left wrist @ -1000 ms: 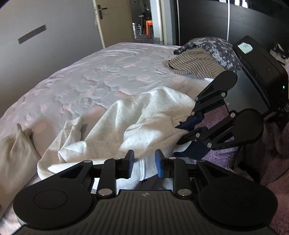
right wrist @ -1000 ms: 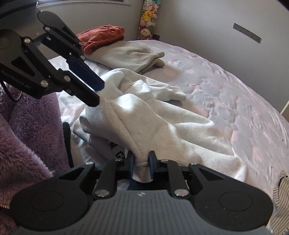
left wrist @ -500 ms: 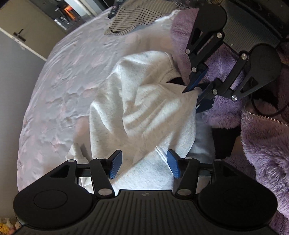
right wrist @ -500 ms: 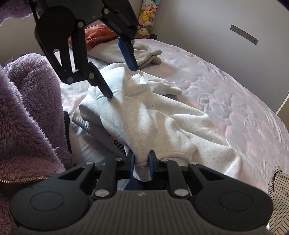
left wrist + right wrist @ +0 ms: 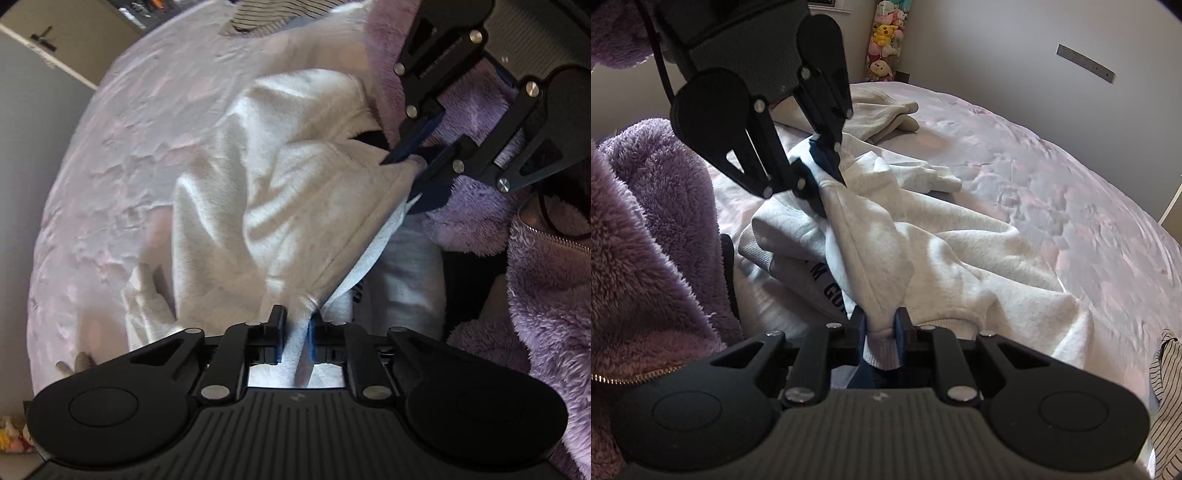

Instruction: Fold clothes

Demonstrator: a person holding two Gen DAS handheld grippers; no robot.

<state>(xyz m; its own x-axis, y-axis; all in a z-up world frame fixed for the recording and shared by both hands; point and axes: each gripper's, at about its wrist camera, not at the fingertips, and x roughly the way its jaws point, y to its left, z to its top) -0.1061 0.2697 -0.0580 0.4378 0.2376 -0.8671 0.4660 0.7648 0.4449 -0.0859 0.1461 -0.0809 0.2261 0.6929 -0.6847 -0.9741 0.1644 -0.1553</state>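
Over the bed, the left hand-held gripper is clenched on a fold of the white sweatshirt. The right hand-held gripper clamps its ribbed hem, cloth stretched between them.

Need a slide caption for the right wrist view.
Right gripper and left gripper both pinch a light grey sweatshirt, stretched between them above the bed.

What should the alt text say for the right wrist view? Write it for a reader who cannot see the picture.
The right gripper is shut on the ribbed hem of a pale grey sweatshirt lying rumpled on a bed. The left gripper, reaching in from the upper left, pinches another part of the same sweatshirt. A purple fleece sleeve fills the left edge.
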